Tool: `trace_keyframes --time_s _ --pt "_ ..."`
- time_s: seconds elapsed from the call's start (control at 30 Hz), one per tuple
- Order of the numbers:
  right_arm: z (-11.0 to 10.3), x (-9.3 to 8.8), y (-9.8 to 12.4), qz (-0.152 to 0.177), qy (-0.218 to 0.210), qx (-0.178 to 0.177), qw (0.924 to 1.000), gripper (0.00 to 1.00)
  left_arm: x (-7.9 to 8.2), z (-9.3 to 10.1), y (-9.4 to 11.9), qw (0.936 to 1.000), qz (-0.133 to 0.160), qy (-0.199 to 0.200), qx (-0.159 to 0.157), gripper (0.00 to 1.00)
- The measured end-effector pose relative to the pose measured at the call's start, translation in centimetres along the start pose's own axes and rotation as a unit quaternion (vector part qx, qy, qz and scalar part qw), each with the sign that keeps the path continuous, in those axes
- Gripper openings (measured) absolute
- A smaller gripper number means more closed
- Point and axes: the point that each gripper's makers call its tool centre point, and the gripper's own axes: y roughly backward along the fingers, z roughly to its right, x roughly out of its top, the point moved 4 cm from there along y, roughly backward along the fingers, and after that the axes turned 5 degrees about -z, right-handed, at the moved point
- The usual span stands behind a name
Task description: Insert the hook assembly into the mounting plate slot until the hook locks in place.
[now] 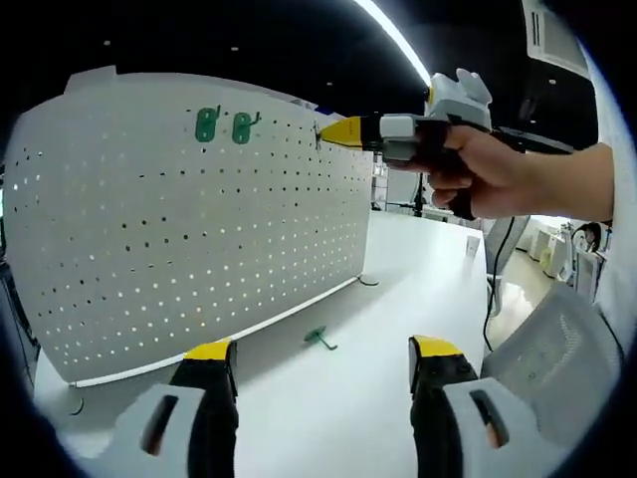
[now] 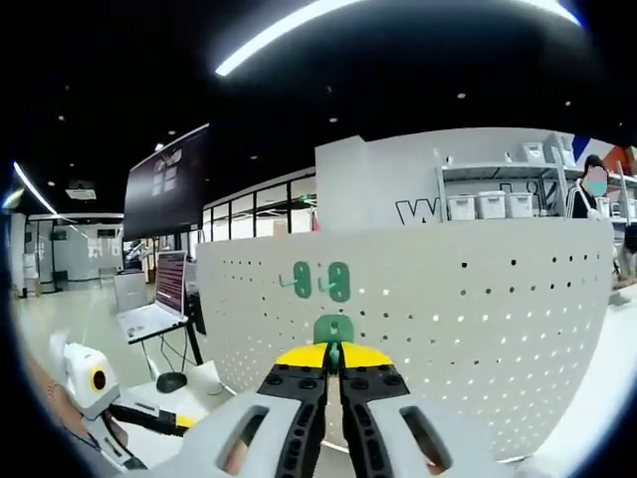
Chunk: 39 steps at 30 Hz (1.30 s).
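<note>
Left gripper [image 1: 323, 360] hangs idle with its yellow-tipped jaws spread wide, holding nothing, low over the white counter [image 1: 398, 299]. Far left stands the white perforated pegboard panel [image 1: 179, 219], upright, with two green plastic hooks [image 1: 223, 125] already seated near its top edge. One spare green hook [image 1: 318, 338] lies loose on the counter, near the panel's foot. Right gripper [image 1: 333, 131] comes in from the right, held by a person's hand [image 1: 488, 174], tip just at the panel's upper right face.

Right gripper view: right gripper [image 2: 333, 356] is clamped narrow on a green plastic hook assembly [image 2: 333, 329], just below the two mounted hooks [image 2: 320, 281]. Cannot tell whether it touches the panel [image 2: 478, 319] yet. Judged: two done, third mid-insertion, not locked, loose one left. Open holes all around; panel's top edge near; counter room is free to the right.
</note>
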Motion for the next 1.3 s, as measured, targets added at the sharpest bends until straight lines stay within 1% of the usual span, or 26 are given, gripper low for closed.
trace_keyframes --time_s 0.27,0.37,0.47,0.63,0.73,0.77,0.83,0.93,1.0,1.2,1.3 --pt "1.8 1.3 -1.5 0.015 0.011 -0.030 0.9994 0.00 -1.3 0.0 0.2 0.9999 -0.015 0.006 -0.001 0.71" --pt "2.2 1.7 -2.0 0.025 0.014 -0.036 0.9989 0.00 -1.6 0.1 0.2 0.9998 -0.017 0.010 -0.004 0.71" --pt "2.4 2.0 -2.6 0.024 0.017 -0.039 0.9988 0.01 -1.9 0.4 0.1 0.9997 -0.023 0.004 -0.010 0.71" --pt "2.4 2.4 -3.4 0.032 0.023 -0.045 0.9982 0.01 -2.1 0.6 0.1 0.9996 -0.023 0.008 -0.013 0.71" --pt "2.4 2.3 -4.2 0.030 0.041 -0.052 0.9973 0.01 -2.3 0.6 0.1 0.9996 -0.023 0.009 -0.012 0.71" --pt "2.6 2.3 -4.3 0.034 0.046 -0.060 0.9965 0.01 -2.3 0.6 0.1 0.9996 -0.024 0.008 -0.011 0.71" --pt "2.8 2.4 -4.5 0.036 0.044 -0.066 0.9962 0.01 -2.4 0.4 0.2 0.9997 -0.024 0.004 -0.005 0.70" --pt "3.1 2.4 -5.1 0.035 0.040 -0.071 0.9961 0.01 -2.4 0.0 0.3 0.9997 -0.020 0.013 -0.002 0.70" --pt "3.2 2.5 -5.3 0.034 0.048 -0.076 0.9954 0.01 -2.5 0.0 0.4 0.9997 -0.021 0.013 0.000 0.70" --pt "3.5 3.1 -5.7 0.043 0.053 -0.082 0.9943 0.01 -2.8 -0.1 0.4 0.9996 -0.026 0.015 -0.001 0.70" --pt "3.6 3.1 -6.0 0.044 0.054 -0.081 0.9943 0.01 -2.8 0.0 0.4 0.9996 -0.027 0.013 -0.001 0.70"
